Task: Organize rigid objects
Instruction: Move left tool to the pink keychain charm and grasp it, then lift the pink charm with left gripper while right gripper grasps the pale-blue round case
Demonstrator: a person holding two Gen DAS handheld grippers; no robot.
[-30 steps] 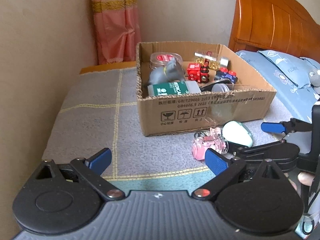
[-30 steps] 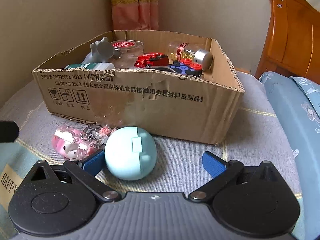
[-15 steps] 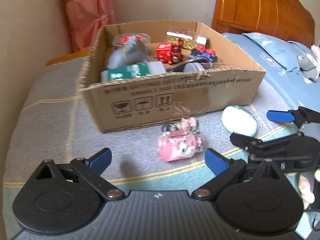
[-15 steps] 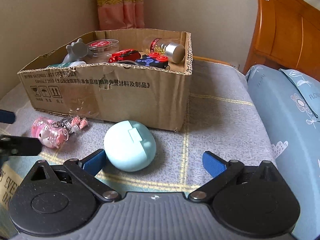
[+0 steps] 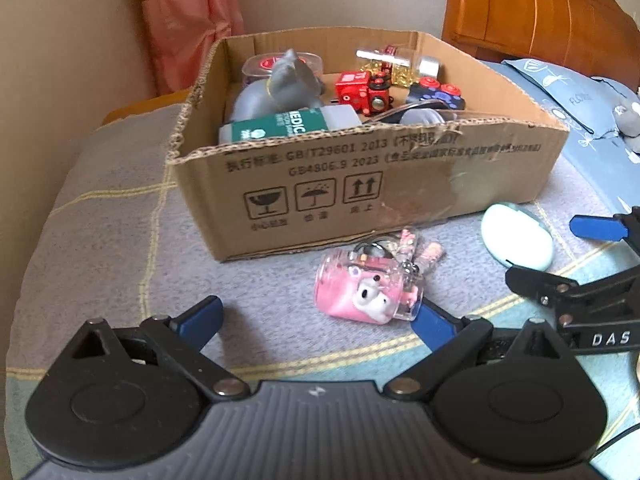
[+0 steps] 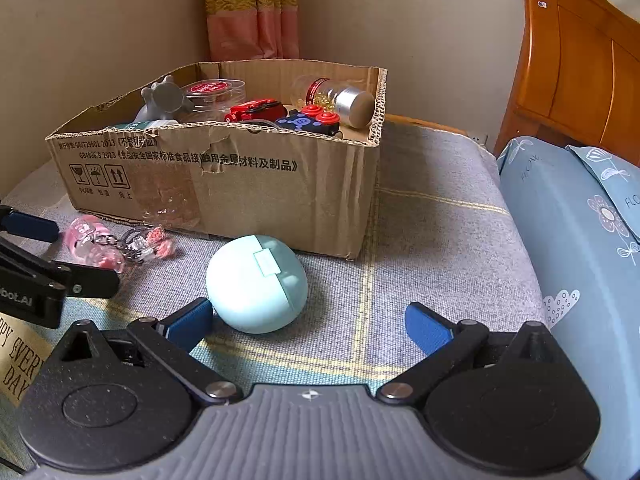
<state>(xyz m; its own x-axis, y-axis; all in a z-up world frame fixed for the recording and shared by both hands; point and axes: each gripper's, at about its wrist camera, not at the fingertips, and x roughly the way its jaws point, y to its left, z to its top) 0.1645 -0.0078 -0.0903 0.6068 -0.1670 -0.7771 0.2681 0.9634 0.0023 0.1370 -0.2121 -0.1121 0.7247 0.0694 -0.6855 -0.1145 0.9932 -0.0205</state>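
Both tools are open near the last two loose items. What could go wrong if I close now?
The smooth, rounded mint-green plastic case sits off-centre, beside the right tool's left finger; closing may squirt it sideways. The pink transparent keychain charm touches the left tool's right finger, and its loose ring and dangles could snag or swing against the cardboard box wall.

- Soft, even daylight fills both views; nothing is dim.
- The mint case [image 6: 256, 282] casts a faint shadow to its right on the grey blanket [image 6: 432, 240].
- Clear tape on the cardboard box [image 5: 400, 184] gives a dull sheen.
- Fisheye bending curves the wooden headboard [image 6: 580, 72] and darkens the frame corners.
- The pink keychain [image 5: 368, 292] looks slightly soft.
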